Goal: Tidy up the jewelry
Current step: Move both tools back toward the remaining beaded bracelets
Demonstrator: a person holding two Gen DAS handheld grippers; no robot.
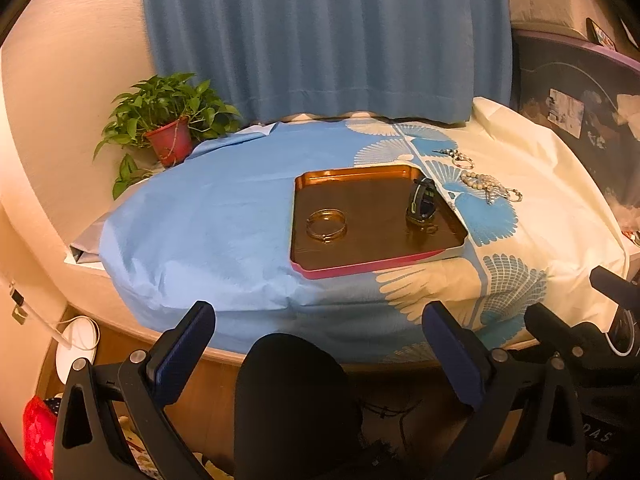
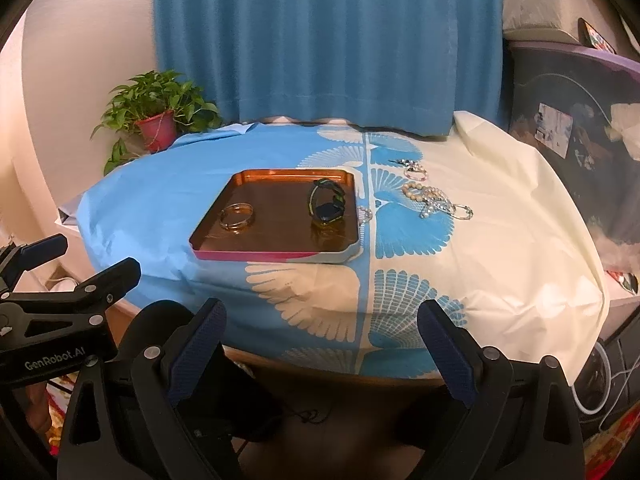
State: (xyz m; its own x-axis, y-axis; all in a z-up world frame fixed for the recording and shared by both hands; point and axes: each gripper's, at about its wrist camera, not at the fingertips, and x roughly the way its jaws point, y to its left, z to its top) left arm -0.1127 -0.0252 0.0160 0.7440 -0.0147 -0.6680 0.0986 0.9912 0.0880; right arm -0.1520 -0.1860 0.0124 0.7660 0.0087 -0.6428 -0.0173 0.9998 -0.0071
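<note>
Hovering off the table's near edge, well short of the tray: left gripper and right gripper, both spread wide, holding nothing. In the tray, a gold bangle at left and a dark watch at right, apart. Beyond the tray's right rim, on the cloth: bead bracelets in a loose heap, one more bracelet farther back.

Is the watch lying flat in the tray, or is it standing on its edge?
Standing on edge. The watch rests in the tray with its strap curving up in a loop above the face, not spread flat.
</note>
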